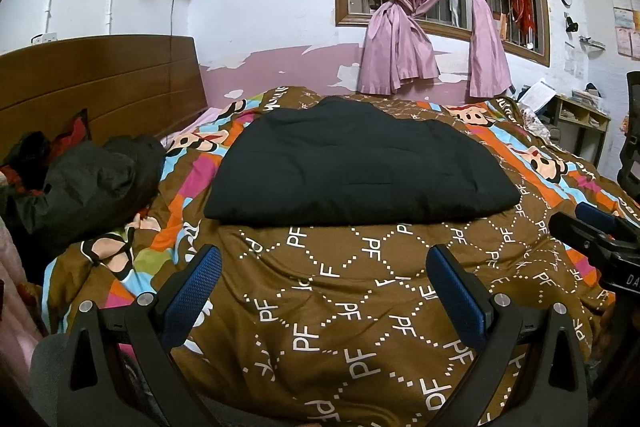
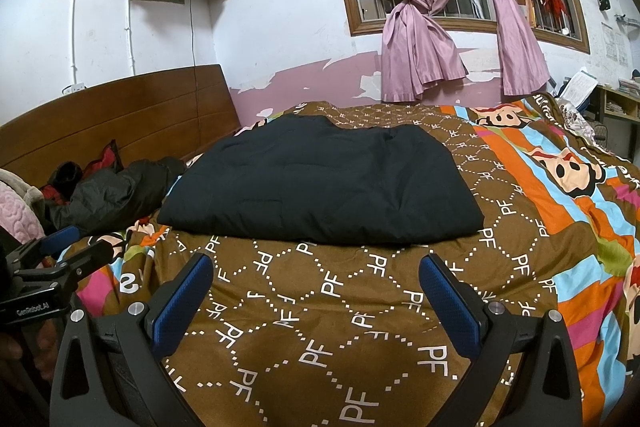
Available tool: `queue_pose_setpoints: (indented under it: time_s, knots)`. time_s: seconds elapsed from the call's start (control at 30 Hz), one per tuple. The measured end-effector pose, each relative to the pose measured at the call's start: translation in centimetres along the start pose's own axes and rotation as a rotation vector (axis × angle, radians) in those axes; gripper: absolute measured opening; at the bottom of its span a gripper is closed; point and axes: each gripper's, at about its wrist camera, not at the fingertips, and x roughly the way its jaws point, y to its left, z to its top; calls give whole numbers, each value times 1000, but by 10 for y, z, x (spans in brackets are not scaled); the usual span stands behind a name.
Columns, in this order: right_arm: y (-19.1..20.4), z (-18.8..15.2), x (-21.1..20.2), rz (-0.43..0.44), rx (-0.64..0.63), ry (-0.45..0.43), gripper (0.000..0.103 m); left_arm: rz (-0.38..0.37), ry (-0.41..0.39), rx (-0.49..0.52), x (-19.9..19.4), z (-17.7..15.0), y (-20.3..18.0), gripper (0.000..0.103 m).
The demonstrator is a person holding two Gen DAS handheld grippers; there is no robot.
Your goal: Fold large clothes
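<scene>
We hold the left tool and the right tool side by side over the near edge of the bed, both with their blue pads spread wide and nothing between them. Neither touches cloth; each hangs short of the black garment, which lies in the middle of the bed on the patterned quilt, toward the far edge under the window.

We judge the garment to be folded already: it sits as a thick, flat, roughly four-sided block with a straight near edge and no sleeve or loose flap showing. Its far edge bulges a little, so a last tidying may be wanted, though we cannot tell from here.

A dark jacket lies crumpled at the left side of the bed, near the wooden headboard, with something red beside it. We take that for the next large piece, untouched as yet. So one piece looks done, and at least one is left.
</scene>
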Motion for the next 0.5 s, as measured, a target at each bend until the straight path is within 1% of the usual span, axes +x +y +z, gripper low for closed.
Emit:
queue_pose_setpoints:
  time_s: [0.5]
  knots:
    - [1, 0, 0, -2, 0, 2, 103, 4, 2, 9, 3, -1, 8, 100]
